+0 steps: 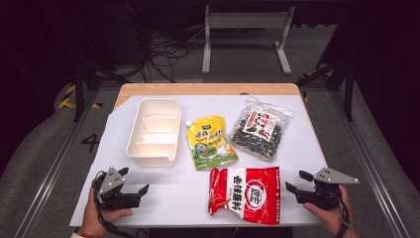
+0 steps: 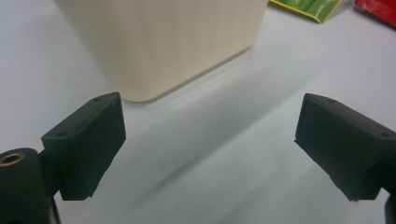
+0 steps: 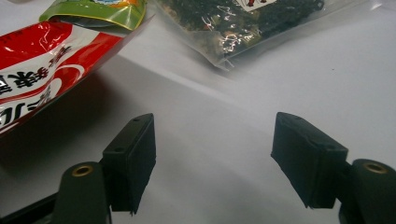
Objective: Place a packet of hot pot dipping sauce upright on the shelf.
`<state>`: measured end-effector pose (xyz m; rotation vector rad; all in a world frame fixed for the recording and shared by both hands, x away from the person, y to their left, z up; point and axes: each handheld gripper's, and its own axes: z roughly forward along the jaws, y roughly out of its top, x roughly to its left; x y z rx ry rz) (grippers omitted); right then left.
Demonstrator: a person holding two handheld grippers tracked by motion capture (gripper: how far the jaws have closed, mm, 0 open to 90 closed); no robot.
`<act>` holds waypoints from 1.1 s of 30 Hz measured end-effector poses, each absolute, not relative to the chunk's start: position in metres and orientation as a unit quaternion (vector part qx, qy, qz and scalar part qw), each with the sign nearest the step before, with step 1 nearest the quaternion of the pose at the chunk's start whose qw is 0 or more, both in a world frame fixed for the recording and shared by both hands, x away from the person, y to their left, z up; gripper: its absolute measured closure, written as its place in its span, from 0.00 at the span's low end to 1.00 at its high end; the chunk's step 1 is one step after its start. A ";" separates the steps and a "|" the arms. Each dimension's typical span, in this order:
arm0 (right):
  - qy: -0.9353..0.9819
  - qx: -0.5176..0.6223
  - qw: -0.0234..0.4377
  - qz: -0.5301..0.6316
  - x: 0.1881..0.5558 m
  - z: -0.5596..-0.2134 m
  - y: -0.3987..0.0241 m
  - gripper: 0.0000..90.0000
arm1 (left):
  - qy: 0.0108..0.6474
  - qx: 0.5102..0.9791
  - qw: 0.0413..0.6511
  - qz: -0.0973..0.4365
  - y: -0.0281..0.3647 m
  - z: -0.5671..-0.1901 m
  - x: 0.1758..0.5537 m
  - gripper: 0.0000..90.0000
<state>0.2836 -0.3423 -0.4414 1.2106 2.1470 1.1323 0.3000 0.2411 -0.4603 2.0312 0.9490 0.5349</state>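
Observation:
A cream divided tray (image 1: 154, 132) stands at the table's left, and its near corner (image 2: 159, 46) rises just beyond my left jaws. A yellow-green spouted pouch (image 1: 210, 142) lies beside the tray. A clear bag of dark seeds (image 1: 259, 130) rests at the right. The red and white snack bag (image 1: 244, 194) lies near the front edge. My left gripper (image 1: 133, 180) is open and holds nothing, low on the table below the tray. To the right of the red bag (image 3: 42, 70), my right gripper (image 1: 298, 182) is open too, with bare table between its jaws.
A white sheet (image 1: 163, 198) covers the wooden table (image 1: 208, 89). Beyond the far edge are a white frame's legs (image 1: 245, 37) and loose cables (image 1: 163, 52) on the floor. Dark stands flank the table.

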 end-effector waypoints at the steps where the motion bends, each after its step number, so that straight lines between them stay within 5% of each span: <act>1: 0.775 0.435 0.211 0.408 0.283 -0.441 -0.342 0.36 | 0.372 0.811 0.401 0.210 0.240 -0.461 0.301 0.10; 18: 0.754 0.410 0.197 0.473 0.257 -0.402 -0.318 0.35 | 0.320 0.848 0.379 0.185 0.221 -0.464 0.303 0.14; 33: 0.801 0.406 0.126 0.422 0.259 -0.426 -0.286 0.27 | 0.302 0.858 0.378 0.170 0.210 -0.466 0.308 0.13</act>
